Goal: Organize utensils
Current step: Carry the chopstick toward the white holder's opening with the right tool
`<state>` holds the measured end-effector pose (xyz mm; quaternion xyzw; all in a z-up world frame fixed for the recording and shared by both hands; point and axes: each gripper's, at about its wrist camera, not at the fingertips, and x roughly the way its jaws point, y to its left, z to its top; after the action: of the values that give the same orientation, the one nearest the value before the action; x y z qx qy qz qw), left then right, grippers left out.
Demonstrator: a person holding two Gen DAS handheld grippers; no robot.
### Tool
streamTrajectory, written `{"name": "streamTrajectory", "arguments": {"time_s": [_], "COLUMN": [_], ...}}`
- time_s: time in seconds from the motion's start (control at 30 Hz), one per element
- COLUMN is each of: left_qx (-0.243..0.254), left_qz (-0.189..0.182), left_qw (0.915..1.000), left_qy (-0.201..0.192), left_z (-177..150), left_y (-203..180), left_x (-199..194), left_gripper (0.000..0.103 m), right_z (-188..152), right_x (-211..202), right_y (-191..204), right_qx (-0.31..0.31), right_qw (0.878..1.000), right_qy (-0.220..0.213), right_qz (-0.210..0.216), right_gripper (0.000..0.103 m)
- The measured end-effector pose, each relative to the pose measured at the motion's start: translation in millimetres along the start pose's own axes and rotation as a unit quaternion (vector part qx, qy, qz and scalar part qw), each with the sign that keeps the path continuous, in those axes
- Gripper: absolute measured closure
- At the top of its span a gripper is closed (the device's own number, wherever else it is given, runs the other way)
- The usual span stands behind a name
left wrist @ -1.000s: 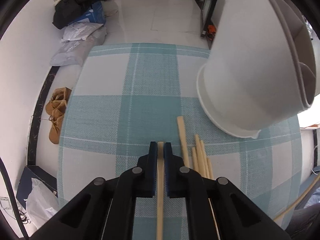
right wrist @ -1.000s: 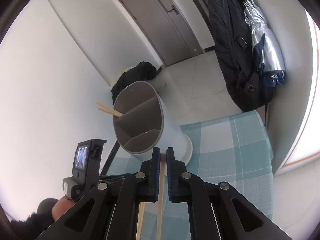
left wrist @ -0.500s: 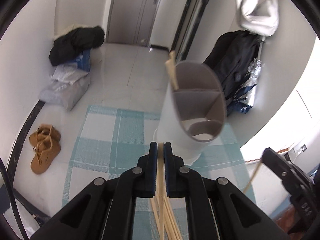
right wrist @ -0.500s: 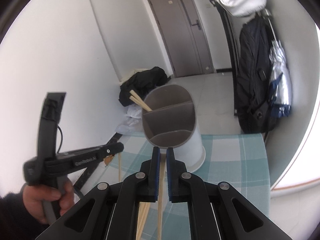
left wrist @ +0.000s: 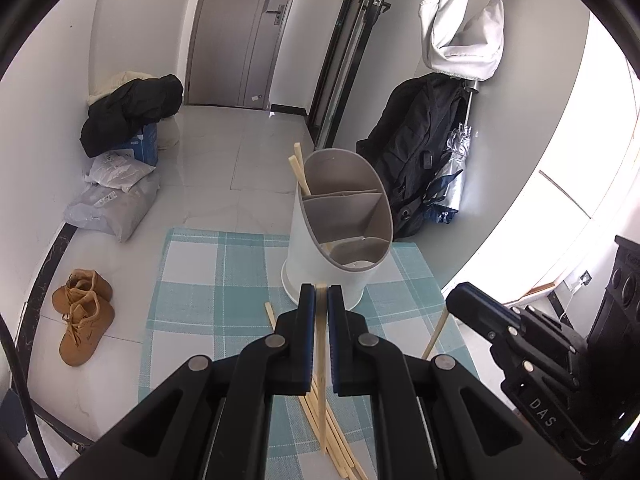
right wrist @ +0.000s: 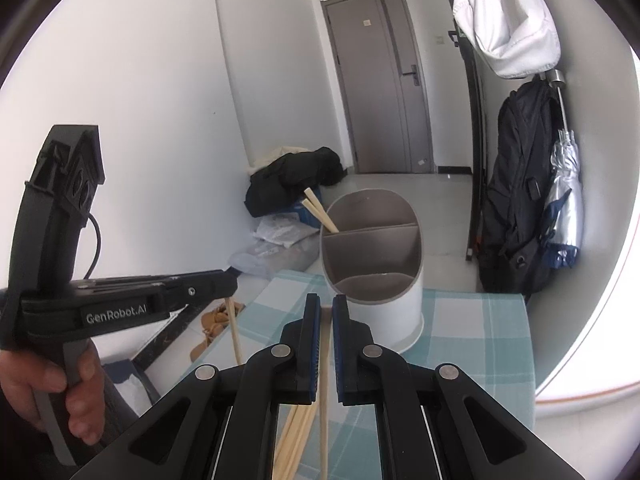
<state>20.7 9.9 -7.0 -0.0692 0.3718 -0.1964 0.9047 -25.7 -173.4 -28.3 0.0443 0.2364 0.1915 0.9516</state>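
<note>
Closest to me, my left claw is pinched shut on a single wooden chopstick, which hangs down between the pads above the tabletop with its teal-and-white checked cloth. My right claw is likewise clamped on its own chopstick, held off the cloth. In the right wrist view I can see the left claw from the side, a hand wrapped around its handle and its chopstick dangling from the tip. Under both claws a loose bundle of chopsticks lies flat on the cloth, and one more stick lies a little apart, nearer the holder. Just beyond the fingertips stands the white utensil holder, upright on the cloth, with a grey inside split into three compartments; two chopsticks lean out of the far compartment. Farther off on the floor are a pair of tan boots, a heap of dark clothing on bags, a black backpack against the wall, and a grey door.
</note>
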Motion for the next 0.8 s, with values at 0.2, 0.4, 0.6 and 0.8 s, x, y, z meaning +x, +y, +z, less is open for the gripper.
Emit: {"name": "streamTrajectory", "arguments": {"time_s": [0.2, 0.4, 0.6, 0.8], "left_qx": [0.034, 0.032, 0.041, 0.039], "left_qz": [-0.003, -0.017, -0.029, -0.044], "left_qw": [0.9994, 0.9993, 0.9987, 0.9982], "left_qy": [0.001, 0.007, -0.002, -0.008], "left_z": [1, 5, 20, 42], "left_y": [-8, -10, -20, -25], "left_x": [-9, -16, -24, -25], "left_gripper": [0.101, 0.101, 0.101, 0.101], "right_z": [-1, 3, 15, 33], "right_x": [-10, -15, -22, -24], "right_y": [7, 4, 6, -2], "right_qx": [0.002, 0.009, 0.001, 0.001], "right_qw": [1.000, 1.000, 1.000, 0.999], "right_qy": [-0.009, -0.013, -0.024, -0.038], "right_qz": [0.003, 0.000, 0.001, 0.001], "right_gripper": [0.098, 0.098, 0.098, 0.098]}}
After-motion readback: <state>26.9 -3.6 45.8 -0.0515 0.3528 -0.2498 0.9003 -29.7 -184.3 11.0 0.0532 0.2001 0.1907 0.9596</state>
